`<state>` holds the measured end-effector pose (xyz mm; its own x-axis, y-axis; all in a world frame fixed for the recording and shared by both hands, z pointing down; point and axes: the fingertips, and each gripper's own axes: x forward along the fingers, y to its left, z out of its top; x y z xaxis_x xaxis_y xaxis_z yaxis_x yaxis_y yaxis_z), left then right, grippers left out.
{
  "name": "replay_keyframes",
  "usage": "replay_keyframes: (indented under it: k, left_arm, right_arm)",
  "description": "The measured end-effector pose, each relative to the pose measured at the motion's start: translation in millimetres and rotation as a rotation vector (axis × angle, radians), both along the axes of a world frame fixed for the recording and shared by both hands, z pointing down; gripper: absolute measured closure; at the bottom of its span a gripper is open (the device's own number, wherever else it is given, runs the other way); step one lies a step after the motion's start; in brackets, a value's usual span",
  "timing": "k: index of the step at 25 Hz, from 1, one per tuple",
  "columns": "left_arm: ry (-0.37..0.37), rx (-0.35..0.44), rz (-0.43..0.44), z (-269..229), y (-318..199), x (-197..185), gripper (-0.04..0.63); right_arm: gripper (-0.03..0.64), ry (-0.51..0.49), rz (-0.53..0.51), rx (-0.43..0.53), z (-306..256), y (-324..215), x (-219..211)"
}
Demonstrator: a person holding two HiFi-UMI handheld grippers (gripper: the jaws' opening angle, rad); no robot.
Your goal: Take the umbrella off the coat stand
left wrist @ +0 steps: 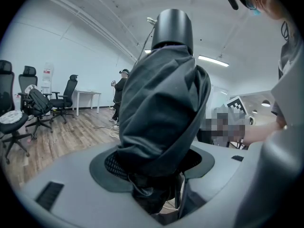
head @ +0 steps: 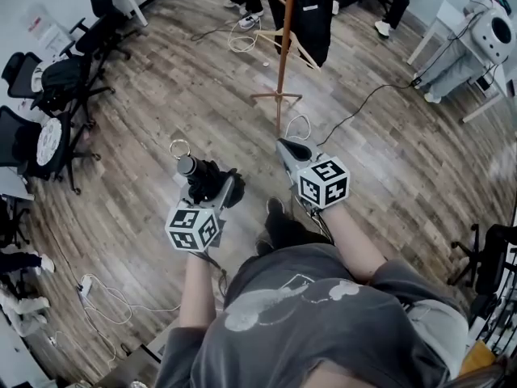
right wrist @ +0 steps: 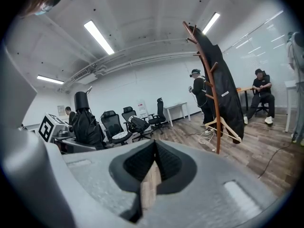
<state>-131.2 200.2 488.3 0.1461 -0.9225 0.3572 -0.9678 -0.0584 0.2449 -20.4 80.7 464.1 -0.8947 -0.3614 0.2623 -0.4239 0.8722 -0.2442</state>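
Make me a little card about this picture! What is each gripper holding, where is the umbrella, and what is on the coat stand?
left gripper: jaws shut on the umbrella
right gripper: jaws shut, nothing between them
umbrella: black, folded up, off the stand
coat stand: wooden, standing on the floor ahead, apart from both grippers
on the stand: a dark coat and a wooden hanger
floor: wood planks with cables lying on them

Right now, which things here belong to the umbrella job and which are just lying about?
Job: umbrella, clamped in the left hand-held gripper; coat stand.
Lying about: dark coat and wooden hanger on the stand; office chairs; floor cables.
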Motion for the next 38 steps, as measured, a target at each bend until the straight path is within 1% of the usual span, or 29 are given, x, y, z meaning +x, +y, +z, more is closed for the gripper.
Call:
replay_keyframes:
  k: [7,13,16,21,24,27,32,38]
  left_arm:
    - [0.030,0.006,0.003,-0.5,11.8,16.0,0.314]
    - [0.028,-0.002,0.011,-0.5,4.7,24.8,0.314]
    - [0.022,-0.006,0.007,-1.9,-2.5,35.1,0.314]
    - [0.010,-0.008,-0.030,-9.8,-24.0,62.5,0.314]
    - [0.021,0.000,-0.057,-15.9,-36.2,79.7,0.314]
    - [0.040,0.017,-0.066,-19.4,-51.2,103.4,0.314]
    - [0.005,0.015,-0.081,-21.2,-67.4,143.0,0.314]
    - [0.009,0.018,-0.108,-25.6,-77.4,175.4,0.314]
  right_arm:
    - [0.618,0.015,0.018,0.010,-8.1,13.6,22.8]
    - [0.618,0.023,0.020,0.007,-7.0,8.4,33.0]
    - [0.618,0.017,0.016,0.007,-6.7,-2.0,43.3]
    - [0.618,0.006,-0.009,0.006,-9.6,-29.2,70.5]
    - [0.618,0.003,-0.038,0.019,-18.0,-43.8,86.6]
    - [0.618,-0.002,-0.068,0.034,-22.3,-61.0,105.5]
    - [0.618,0.000,-0.101,0.035,-21.3,-83.6,135.9]
    - [0.618,-0.004,-0.144,0.043,-25.7,-96.5,156.7]
